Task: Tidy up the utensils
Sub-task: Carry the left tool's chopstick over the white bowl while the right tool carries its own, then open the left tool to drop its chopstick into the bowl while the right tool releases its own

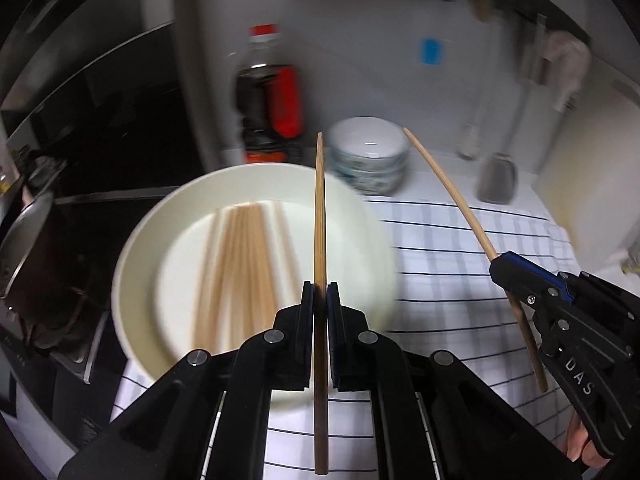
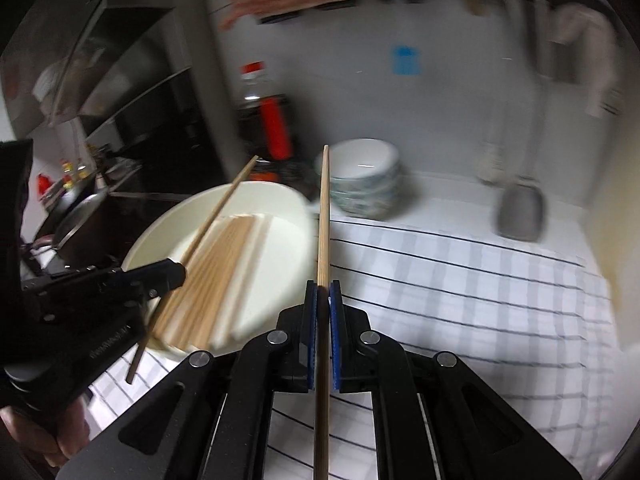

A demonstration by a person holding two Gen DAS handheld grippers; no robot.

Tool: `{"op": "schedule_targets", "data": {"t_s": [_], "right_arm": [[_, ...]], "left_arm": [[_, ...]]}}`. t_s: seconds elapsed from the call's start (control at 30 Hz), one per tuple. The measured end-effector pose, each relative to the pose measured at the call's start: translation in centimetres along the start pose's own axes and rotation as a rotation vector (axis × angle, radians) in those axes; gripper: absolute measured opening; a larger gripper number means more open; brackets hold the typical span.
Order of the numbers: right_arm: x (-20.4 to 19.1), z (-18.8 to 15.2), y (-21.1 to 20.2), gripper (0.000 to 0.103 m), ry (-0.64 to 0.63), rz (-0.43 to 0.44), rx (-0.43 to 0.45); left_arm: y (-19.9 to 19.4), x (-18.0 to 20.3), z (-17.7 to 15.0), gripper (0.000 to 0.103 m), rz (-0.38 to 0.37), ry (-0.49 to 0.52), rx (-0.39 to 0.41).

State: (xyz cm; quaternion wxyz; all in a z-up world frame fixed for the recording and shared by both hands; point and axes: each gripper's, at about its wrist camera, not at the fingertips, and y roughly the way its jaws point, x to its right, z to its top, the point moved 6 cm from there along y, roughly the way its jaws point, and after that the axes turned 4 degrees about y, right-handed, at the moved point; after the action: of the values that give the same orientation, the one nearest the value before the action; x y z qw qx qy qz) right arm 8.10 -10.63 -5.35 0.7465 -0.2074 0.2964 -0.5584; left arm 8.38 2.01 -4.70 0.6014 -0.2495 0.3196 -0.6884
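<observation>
- Left wrist view: left gripper (image 1: 320, 292) jaws clamp one wooden chopstick (image 1: 319, 208); right gripper (image 1: 505, 270) pinches another chopstick (image 1: 452, 196).
- Beyond, loose chopsticks (image 1: 236, 264) lie in a white plate (image 1: 132, 280) on a striped cloth (image 1: 460, 280).
- Farther back: stacked bowls (image 1: 368, 156), sauce bottle (image 1: 266, 92).

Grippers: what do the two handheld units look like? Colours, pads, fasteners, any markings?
Both the left gripper and the right gripper are matte black linkage frames with round silver pivot pins and blue pads on the fingers. The right one shows blue trim and white letters "DAS" on its body in the left wrist view. No cables or sleeves show.
</observation>
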Motion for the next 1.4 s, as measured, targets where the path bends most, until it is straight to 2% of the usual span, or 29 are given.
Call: {"op": "schedule_targets", "data": {"t_s": [0.17,0.33,0.6,0.87,0.93,1.0,1.03,1.07,1.1,1.3,1.4], "right_arm": [[-4.2,1.5,4.2,0.006,-0.003,0.077,-0.053],[-6.6,2.0,8.2,0.006,-0.018,0.084,-0.122],[-8.3,1.0,13.1,0.006,-0.013,0.069,-0.219],[-8.0,1.0,14.0,0.008,-0.001,0.035,-0.234],[-7.8,1.2,13.6,0.015,0.005,0.030,-0.225],[-7.6,1.4,12.9,0.016,0.005,0.021,-0.207],[-7.5,1.5,12.5,0.018,0.004,0.018,-0.198],[-7.4,1.6,12.1,0.022,0.003,0.014,-0.189],[-7.4,1.6,11.7,0.024,0.002,0.013,-0.184],[-6.9,1.4,9.2,0.037,0.012,0.008,-0.163],[-6.8,1.2,8.0,0.039,0.022,0.011,-0.155]], "left_arm": [[1.1,-5.2,0.1,0.007,0.027,-0.074,-0.023],[3.6,-8.9,-0.5,0.007,0.067,-0.119,-0.064],[7.3,-10.4,-1.1,0.007,0.073,-0.141,-0.119],[8.2,-10.9,-1.1,0.009,0.101,-0.137,-0.151],[7.9,-11.2,-1.1,0.018,0.105,-0.147,-0.154],[7.4,-11.5,-1.1,0.042,0.125,-0.150,-0.148],[7.0,-11.7,-1.1,0.048,0.137,-0.152,-0.141],[6.4,-12.0,-1.0,0.063,0.150,-0.155,-0.129],[5.9,-12.1,-1.0,0.070,0.157,-0.160,-0.118],[3.3,-12.4,-0.9,0.079,0.163,-0.176,-0.094],[2.1,-12.2,-0.8,0.081,0.164,-0.176,-0.087]]}}
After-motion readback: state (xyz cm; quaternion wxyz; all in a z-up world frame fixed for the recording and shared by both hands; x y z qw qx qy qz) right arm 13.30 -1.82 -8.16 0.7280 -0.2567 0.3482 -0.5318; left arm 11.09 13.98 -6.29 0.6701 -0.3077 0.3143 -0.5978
